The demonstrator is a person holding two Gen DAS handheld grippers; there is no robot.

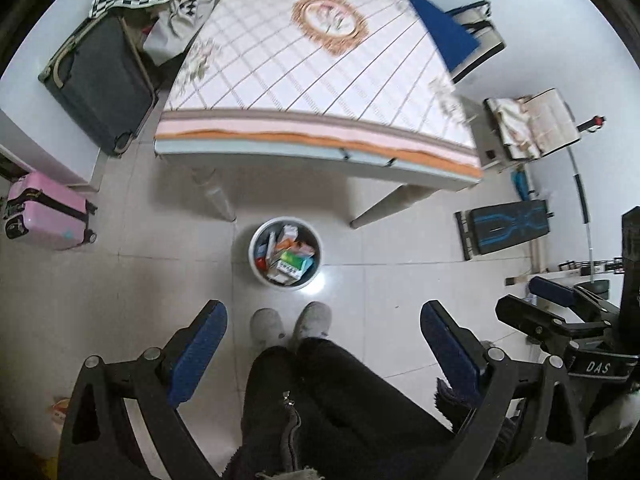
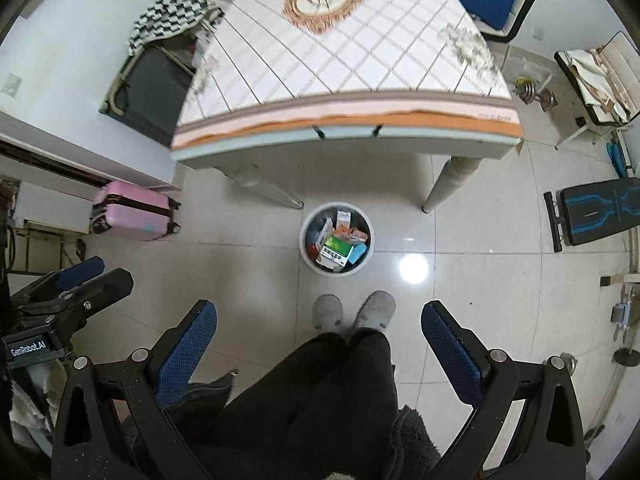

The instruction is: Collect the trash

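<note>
The round white plastic waste bin (image 1: pixel 285 253) stands on the pale tiled floor (image 1: pixel 400 272), just out from the near edge of the table and between its two front legs, a little ahead of the person's grey slippers (image 1: pixel 291 322). It is heaped with small printed cardboard cartons (image 1: pixel 292 256), among them a green-and-white box (image 2: pixel 338 249) lying flat on top and a pale teal one against the rim. These look light, stiff and thin-walled, so they should crush a little under a firm squeeze but not slip much against the textured blue pads. A flat carton is best taken across its narrow thickness at a free edge; the bin itself, if it must be moved, by its rim, and it probably weighs little even when full.

The left gripper (image 1: pixel 324 344) and the right gripper (image 2: pixel 319 344) both hang high above the floor with jaws spread wide and nothing between them, only the person's dark trousers (image 1: pixel 340 392) below.

The table with the checked floral cloth (image 1: pixel 320 80) shows no loose rubbish on its top in either view. The left wrist view alone shows something orange and pale (image 1: pixel 60 406) on the floor at the lower left, too cut off to identify. The right wrist view alone shows dumbbells (image 2: pixel 536 94) beyond the table's right corner, and gives the sharper look into the bin.
</note>
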